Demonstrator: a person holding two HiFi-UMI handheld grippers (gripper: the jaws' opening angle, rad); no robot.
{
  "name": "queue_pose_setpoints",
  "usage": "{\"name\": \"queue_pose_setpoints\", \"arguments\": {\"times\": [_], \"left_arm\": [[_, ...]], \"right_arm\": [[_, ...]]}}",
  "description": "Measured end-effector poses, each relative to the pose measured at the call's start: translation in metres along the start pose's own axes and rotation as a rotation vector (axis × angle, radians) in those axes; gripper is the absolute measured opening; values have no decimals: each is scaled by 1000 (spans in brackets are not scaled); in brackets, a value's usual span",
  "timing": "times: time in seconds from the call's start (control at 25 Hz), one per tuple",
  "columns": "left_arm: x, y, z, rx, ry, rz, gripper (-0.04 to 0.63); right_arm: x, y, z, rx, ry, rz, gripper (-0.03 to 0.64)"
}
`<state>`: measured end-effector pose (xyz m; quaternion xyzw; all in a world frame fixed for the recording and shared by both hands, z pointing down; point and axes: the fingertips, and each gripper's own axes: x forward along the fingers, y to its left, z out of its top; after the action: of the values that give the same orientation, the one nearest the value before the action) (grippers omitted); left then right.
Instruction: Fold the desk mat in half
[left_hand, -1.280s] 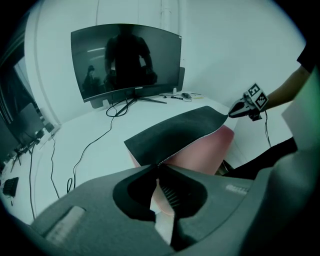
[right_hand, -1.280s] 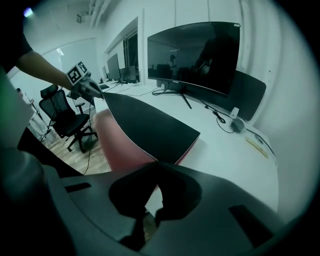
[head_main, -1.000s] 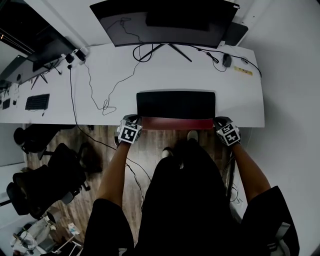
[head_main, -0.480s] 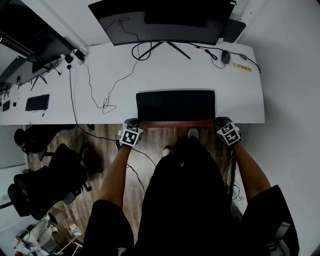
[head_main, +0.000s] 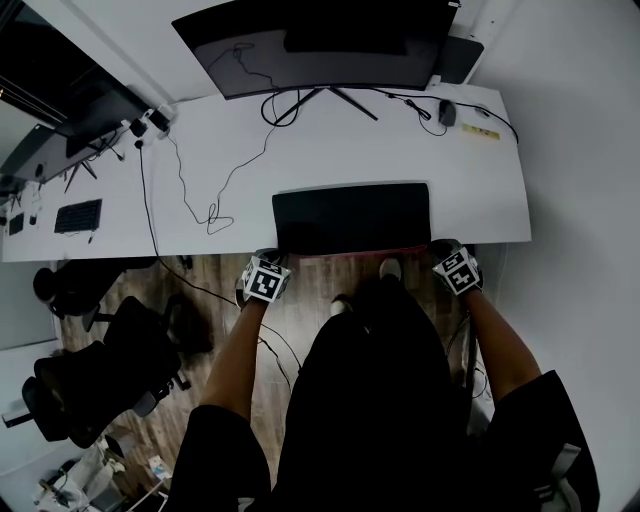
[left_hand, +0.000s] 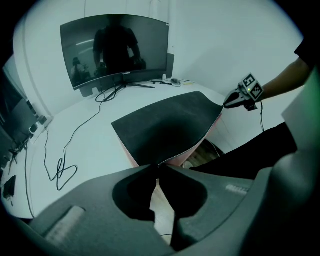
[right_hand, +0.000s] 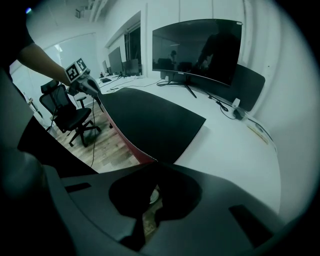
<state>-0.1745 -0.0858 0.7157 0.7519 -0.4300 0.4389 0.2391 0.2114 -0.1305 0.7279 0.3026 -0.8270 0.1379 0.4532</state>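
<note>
Head view shows cable (head_main: 212, 216) beside desk mat (head_main: 351, 216), monitor (head_main: 318, 45) behind it.

Before me runs a long white desk (head_main: 480, 190), a white wall (head_main: 580, 150) along its right end; a curved dark monitor (head_main: 320, 45) stands at its far edge, a mouse (head_main: 447, 116) near its far right corner; loose cables (head_main: 185, 180) trail over its left part; under me lies wood-plank floor (head_main: 300, 310); black office chairs (head_main: 90, 385) stand at my left.
</note>
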Motion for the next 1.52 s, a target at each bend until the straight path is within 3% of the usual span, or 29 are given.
{"name": "queue_pose_setpoints", "arguments": {"times": [0.16, 0.64, 1.04, 1.16, 1.28, 1.52], "left_arm": [[3, 2, 0, 13, -18, 0, 32], [18, 5, -8, 37, 39, 22, 34], [22, 7, -12, 5, 72, 17, 35], [25, 4, -13, 47, 74, 16, 38], [26, 2, -16, 89, 88, 25, 54], [26, 9, -19, 67, 71, 39, 121]], "right_arm": [[1, 3, -1, -7, -1, -8, 0], [9, 3, -13, -5, 20, -23, 0], [7, -5, -16, 87, 13, -24, -2], [8, -2, -16, 102, 11, -16, 0], [11, 5, -16, 115, 8, 5, 0], [14, 9, -22, 107, 23, 2, 0]]}}
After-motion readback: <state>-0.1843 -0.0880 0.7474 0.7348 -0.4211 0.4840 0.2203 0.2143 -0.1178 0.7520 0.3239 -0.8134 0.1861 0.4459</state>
